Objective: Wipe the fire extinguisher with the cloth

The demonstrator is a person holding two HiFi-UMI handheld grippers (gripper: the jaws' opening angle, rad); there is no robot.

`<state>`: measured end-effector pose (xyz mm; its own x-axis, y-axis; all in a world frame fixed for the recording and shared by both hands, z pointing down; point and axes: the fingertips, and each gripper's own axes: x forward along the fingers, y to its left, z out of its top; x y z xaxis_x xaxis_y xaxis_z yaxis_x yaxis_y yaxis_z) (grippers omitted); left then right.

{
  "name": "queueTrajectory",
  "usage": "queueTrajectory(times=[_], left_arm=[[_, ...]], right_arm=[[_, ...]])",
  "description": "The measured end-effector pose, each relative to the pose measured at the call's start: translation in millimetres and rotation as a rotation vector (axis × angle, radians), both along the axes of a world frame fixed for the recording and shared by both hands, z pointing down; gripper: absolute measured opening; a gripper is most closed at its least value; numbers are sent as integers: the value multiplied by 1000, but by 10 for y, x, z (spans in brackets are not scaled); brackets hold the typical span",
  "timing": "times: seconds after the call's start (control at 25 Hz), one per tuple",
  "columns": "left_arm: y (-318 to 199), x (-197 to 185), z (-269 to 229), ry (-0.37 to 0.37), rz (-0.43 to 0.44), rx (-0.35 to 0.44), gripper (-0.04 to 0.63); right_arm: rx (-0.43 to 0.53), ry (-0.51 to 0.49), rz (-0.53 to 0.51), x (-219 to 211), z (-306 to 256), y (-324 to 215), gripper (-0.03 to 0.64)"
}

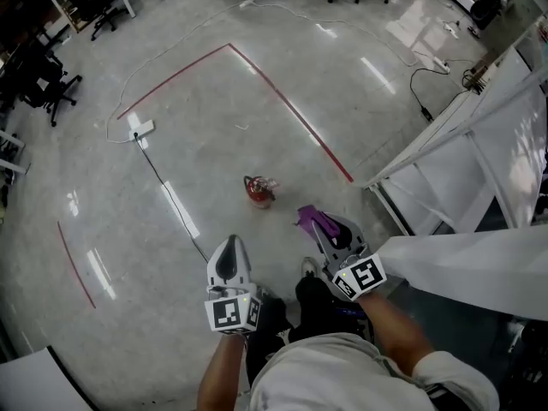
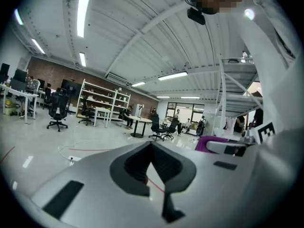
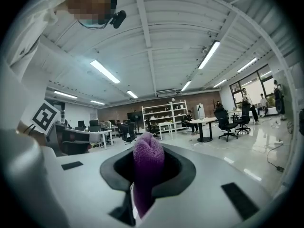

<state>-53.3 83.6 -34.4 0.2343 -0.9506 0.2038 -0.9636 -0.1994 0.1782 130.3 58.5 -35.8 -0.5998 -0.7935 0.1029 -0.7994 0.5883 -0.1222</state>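
Observation:
A small red fire extinguisher (image 1: 259,190) lies on the grey floor ahead of me, apart from both grippers. My right gripper (image 1: 318,226) is shut on a purple cloth (image 1: 307,217), held just right of and nearer than the extinguisher. In the right gripper view the purple cloth (image 3: 147,161) bulges up between the jaws. My left gripper (image 1: 231,247) hangs lower left of the extinguisher, jaws together with nothing in them. The left gripper view shows its pads (image 2: 164,163) meeting, with the cloth (image 2: 209,142) off to the right. Neither gripper view shows the extinguisher.
A red tape line (image 1: 291,110) marks the floor beyond the extinguisher. A black cable runs from a white power strip (image 1: 141,129) toward my feet. A white metal frame (image 1: 445,144) stands close on the right. Office chairs (image 1: 47,84) stand far left and at the back.

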Motion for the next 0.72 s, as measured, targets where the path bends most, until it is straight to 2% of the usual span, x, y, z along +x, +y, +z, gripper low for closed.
queueTrajectory(times=[0.28, 0.52, 0.6, 0.72], left_arm=[[-508, 330, 313, 1, -33, 31, 3], [-602, 311, 907, 33, -48, -28, 3], [-658, 284, 1176, 24, -48, -22, 3], [-784, 245, 1693, 58, -48, -28, 3]], right_arm=[[9, 8, -122, 114, 552, -642, 67], [-1, 39, -115, 158, 1124, -892, 67], [7, 54, -109, 130, 1374, -932, 67], [15, 54, -107, 37, 1776, -1012, 67]])
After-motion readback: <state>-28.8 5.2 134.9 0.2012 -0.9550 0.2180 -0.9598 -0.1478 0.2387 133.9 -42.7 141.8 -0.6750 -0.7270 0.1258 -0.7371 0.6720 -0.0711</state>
